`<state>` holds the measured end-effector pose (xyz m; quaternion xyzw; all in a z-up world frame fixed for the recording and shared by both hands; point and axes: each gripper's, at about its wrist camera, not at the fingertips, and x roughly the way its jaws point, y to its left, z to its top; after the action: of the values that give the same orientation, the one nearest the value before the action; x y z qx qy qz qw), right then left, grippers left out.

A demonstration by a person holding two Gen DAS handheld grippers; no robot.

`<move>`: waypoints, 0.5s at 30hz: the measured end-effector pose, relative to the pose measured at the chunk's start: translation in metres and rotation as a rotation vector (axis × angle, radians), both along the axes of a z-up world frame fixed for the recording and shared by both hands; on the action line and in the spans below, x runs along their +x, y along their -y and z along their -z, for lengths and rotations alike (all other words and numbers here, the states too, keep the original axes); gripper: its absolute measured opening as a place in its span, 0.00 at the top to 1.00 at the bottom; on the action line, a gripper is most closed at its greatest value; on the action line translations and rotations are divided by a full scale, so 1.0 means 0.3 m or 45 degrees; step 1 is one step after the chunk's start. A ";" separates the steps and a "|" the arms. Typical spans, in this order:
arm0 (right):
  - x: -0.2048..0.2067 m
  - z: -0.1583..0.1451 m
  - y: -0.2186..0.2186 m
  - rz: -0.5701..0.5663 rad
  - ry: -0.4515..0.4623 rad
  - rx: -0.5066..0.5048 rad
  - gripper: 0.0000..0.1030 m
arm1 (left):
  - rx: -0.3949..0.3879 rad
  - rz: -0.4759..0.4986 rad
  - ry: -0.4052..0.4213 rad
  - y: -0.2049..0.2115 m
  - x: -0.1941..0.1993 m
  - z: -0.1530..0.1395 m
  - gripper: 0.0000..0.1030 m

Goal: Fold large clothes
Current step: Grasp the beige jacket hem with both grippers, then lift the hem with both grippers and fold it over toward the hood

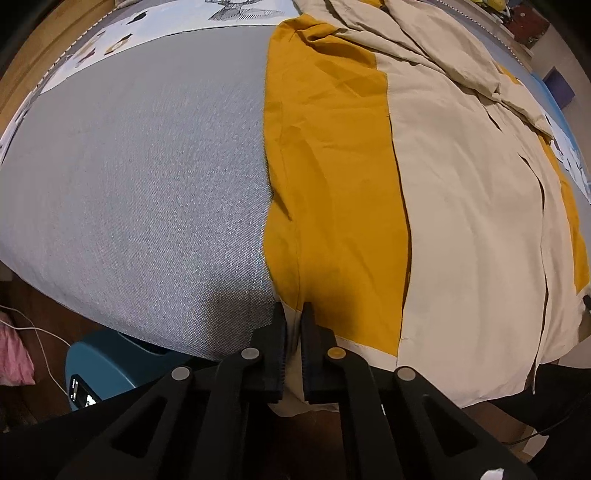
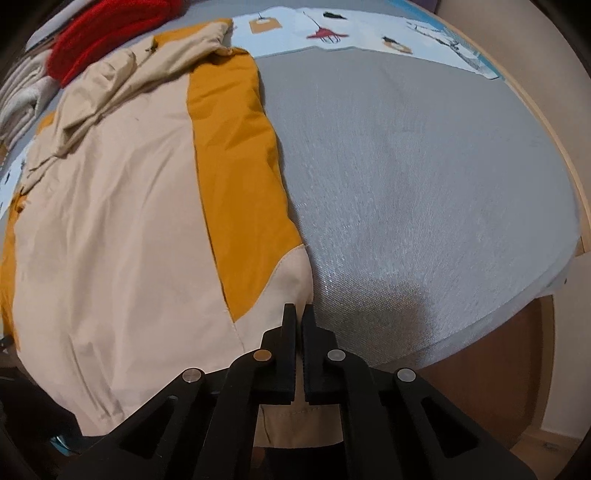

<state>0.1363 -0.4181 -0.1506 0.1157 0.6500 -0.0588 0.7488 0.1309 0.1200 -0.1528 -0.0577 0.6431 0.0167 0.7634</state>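
Both grippers, left (image 1: 294,314) and right (image 2: 300,314), have jaws clamped on the jacket (image 1: 461,221) hem corners

Bare grey bedcover (image 2: 424,184) flanks the jacket (image 2: 110,221); red garment (image 2: 107,29) crowds the far corner.

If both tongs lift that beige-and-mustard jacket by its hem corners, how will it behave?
The jacket will likely drape and sag between the left tongs and right tongs; its creases suggest thin, limp fabric. Probably light. The loosely bunched hood may flop.
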 end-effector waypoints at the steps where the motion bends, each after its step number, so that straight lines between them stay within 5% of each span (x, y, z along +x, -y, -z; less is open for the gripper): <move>1: -0.013 -0.008 0.010 0.000 0.006 0.002 0.98 | 0.000 0.001 0.006 0.003 -0.001 -0.004 0.96; 9: -0.031 -0.040 0.062 0.042 0.112 0.073 0.98 | -0.064 -0.002 0.115 -0.010 -0.036 -0.089 0.98; 15: 0.000 -0.167 0.063 0.050 0.258 0.173 0.98 | -0.169 0.054 0.239 -0.035 -0.037 -0.262 0.98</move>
<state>0.1362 -0.4370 -0.1004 0.1844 0.5712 -0.0174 0.7996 0.1196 0.1305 -0.0743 -0.0958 0.5697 -0.0478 0.8149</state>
